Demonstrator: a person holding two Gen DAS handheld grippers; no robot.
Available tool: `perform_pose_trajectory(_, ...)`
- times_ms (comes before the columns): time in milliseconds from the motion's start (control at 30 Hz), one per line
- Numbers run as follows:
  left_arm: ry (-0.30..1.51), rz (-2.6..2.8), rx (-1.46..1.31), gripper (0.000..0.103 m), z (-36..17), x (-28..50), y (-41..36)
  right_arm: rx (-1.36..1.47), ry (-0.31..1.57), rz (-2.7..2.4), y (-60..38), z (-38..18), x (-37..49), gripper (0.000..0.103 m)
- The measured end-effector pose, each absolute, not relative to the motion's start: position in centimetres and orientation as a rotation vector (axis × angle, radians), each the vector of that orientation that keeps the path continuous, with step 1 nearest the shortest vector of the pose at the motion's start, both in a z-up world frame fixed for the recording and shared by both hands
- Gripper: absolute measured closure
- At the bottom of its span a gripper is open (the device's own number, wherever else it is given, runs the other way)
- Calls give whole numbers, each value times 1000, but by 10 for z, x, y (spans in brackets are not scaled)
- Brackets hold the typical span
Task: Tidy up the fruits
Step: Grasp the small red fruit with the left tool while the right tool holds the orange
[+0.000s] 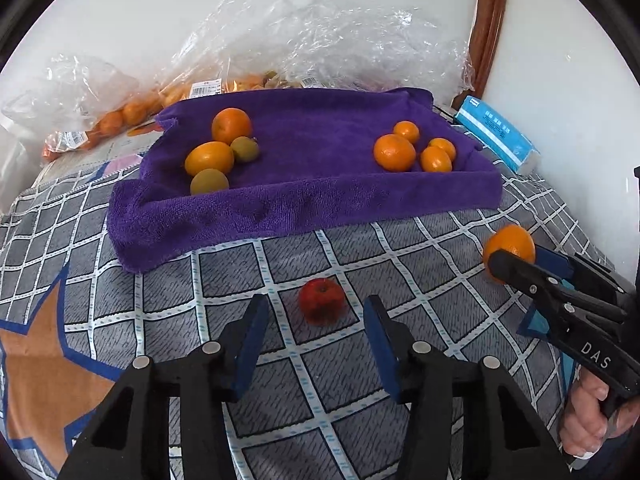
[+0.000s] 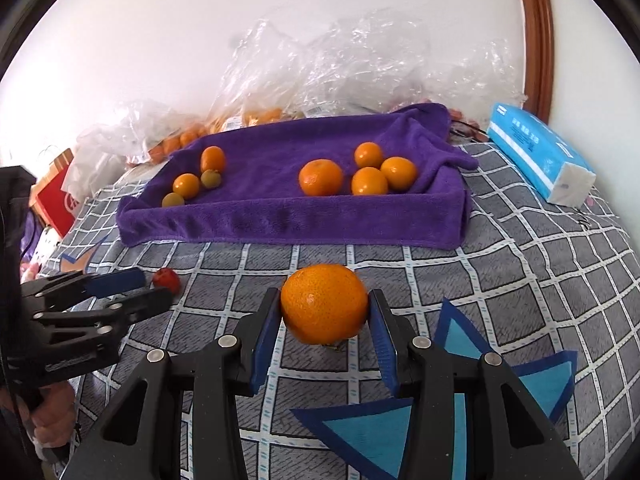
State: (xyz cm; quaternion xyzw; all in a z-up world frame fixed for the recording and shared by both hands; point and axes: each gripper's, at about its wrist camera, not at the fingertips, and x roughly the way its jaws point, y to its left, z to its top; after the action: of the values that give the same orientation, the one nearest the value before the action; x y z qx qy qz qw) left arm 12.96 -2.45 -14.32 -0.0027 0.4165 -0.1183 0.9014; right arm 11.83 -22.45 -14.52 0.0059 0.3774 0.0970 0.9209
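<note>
Left wrist view: the left hand-held gripper (image 1: 314, 340) points downward over the checked bedspread (image 1: 360, 360), jaws apart and grasping nothing. A small red apple (image 1: 322, 301) lies just ahead of its fingertips, between them, untouched. To its right, a hand (image 1: 588, 420) holds the right hand-held gripper (image 1: 516, 262).

Right wrist view: the right hand-held gripper (image 2: 324, 312) tilts downward, clenched on a round, dimpled orange (image 2: 324, 303) between its blue pads. Beyond it, a purple towel-lined tray (image 2: 296, 220) holds two groups of fruit.

A blue tissue pack (image 2: 536, 156) lies on the checked bedspread (image 2: 520, 280) (near a wooden frame (image 2: 538, 32)).
</note>
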Motion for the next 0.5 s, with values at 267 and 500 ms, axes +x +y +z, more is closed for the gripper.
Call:
perform_pose_trajectory(267,878,-245,0,67,-147,138,-30,62,774,199,-233,-146,119,59)
perform_pose_trajectory(500,872,-249,-7,79,-148,141,-30,67,783,192,-233,-147,121,59)
